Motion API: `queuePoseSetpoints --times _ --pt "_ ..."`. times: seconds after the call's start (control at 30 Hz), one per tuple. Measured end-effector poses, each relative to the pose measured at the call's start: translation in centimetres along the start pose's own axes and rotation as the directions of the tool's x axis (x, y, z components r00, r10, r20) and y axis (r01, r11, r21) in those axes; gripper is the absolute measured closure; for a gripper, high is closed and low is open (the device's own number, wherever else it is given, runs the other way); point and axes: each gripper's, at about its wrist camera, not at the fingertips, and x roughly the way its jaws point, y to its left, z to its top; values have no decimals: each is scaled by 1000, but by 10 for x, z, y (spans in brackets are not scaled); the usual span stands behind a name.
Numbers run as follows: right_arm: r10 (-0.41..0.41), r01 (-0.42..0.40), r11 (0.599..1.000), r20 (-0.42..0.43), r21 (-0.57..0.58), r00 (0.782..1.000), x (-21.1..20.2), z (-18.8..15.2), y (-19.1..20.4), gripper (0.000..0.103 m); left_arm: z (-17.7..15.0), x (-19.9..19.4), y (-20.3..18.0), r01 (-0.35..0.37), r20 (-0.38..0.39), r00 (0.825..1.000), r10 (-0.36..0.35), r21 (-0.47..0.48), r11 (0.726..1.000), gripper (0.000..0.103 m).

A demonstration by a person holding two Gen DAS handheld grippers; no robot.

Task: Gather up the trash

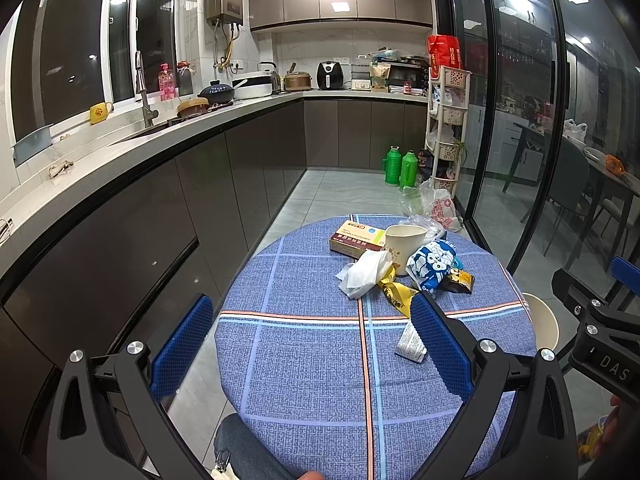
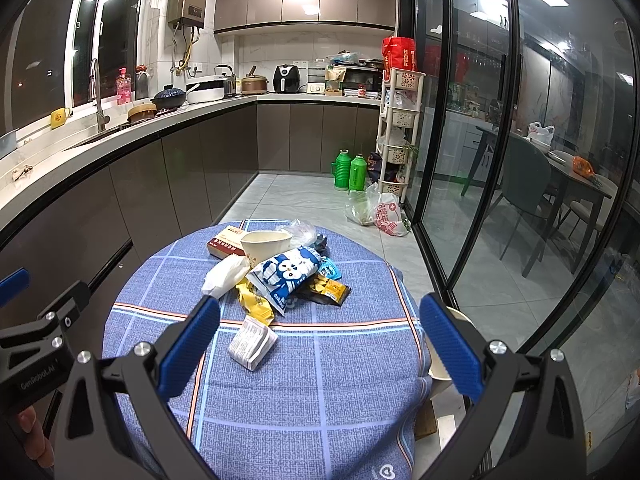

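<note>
A pile of trash lies on a round table with a blue checked cloth (image 1: 304, 360) (image 2: 320, 400). It holds a paper cup (image 1: 404, 246) (image 2: 265, 245), a brown box (image 1: 356, 238) (image 2: 225, 245), a white tissue (image 1: 366, 274) (image 2: 226, 274), a blue-white snack bag (image 1: 432, 266) (image 2: 286, 274), a yellow wrapper (image 1: 396, 294) (image 2: 256, 304), a dark wrapper (image 1: 460, 280) (image 2: 328, 292) and a folded leaflet (image 1: 410, 344) (image 2: 252, 344). My left gripper (image 1: 308, 340) is open and empty over the table's near side. My right gripper (image 2: 320, 340) is open and empty, with the leaflet between its fingers' line of sight.
A cream bin (image 1: 542, 320) (image 2: 448, 360) stands right of the table, below its edge. The kitchen counter (image 1: 160, 136) runs along the left. Green flasks (image 2: 348, 170), plastic bags (image 2: 380, 210) and a shelf rack (image 2: 398, 128) stand on the floor by the glass door (image 2: 480, 140).
</note>
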Motion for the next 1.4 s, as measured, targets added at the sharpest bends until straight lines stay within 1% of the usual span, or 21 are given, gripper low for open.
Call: queuePoseSetpoints --times 0.37,0.53,0.6,0.7,0.73,0.8,0.87,0.9,1.0,1.03,1.13,1.2,1.23,1.33,1.37,1.4 --pt "1 -1 1000 -4 1 1000 0 0 0 3 -2 1 0 3 -6 1000 -3 3 1000 8" --pt "5 -5 1000 -23 0 1000 5 -3 -2 3 -4 8 2 1 -28 1000 -1 11 1000 8" --pt "5 -5 1000 -26 -7 1000 10 -6 -3 3 -3 15 5 0 -42 999 0 -1 1000 8" --pt "68 -69 997 -61 -19 996 35 -10 -6 3 -3 32 13 21 -77 997 -23 -26 999 8" --pt "98 -100 995 -97 -15 990 51 -14 -6 3 -5 42 18 45 -94 994 -48 -32 998 8" --pt "111 -115 993 -204 -8 973 83 -29 -2 3 -8 56 23 68 -112 991 -72 -36 997 8" --pt "134 -140 990 -282 -1 950 109 -41 4 3 -10 71 25 67 -134 989 -70 -30 997 8" --pt "154 -161 987 -320 6 935 123 -48 11 3 -9 78 25 63 -142 988 -66 -25 998 8" --pt "169 -177 984 -356 8 919 147 -59 28 3 -8 102 25 61 -164 985 -62 -12 998 8" --pt "174 -183 983 -375 12 911 156 -62 36 3 -8 113 27 76 -183 980 -79 -22 997 8" --pt "189 -194 981 -413 29 891 180 -69 52 3 -9 136 32 92 -217 971 -104 -63 994 12" --pt "201 -206 978 -430 34 880 193 -73 58 8 -9 151 33 113 -242 962 -126 -70 991 13" --pt "203 -210 977 -444 36 873 199 -76 60 13 -7 158 33 129 -250 958 -142 -67 989 13" --pt "204 -210 977 -454 39 868 210 -83 60 18 -3 174 26 176 -252 950 -182 -47 983 13" --pt "206 -210 977 -455 43 866 212 -84 59 24 0 182 21 200 -258 945 -202 -36 979 12" --pt "206 -209 977 -459 45 864 215 -84 57 27 1 189 16 217 -265 940 -217 -28 976 12"
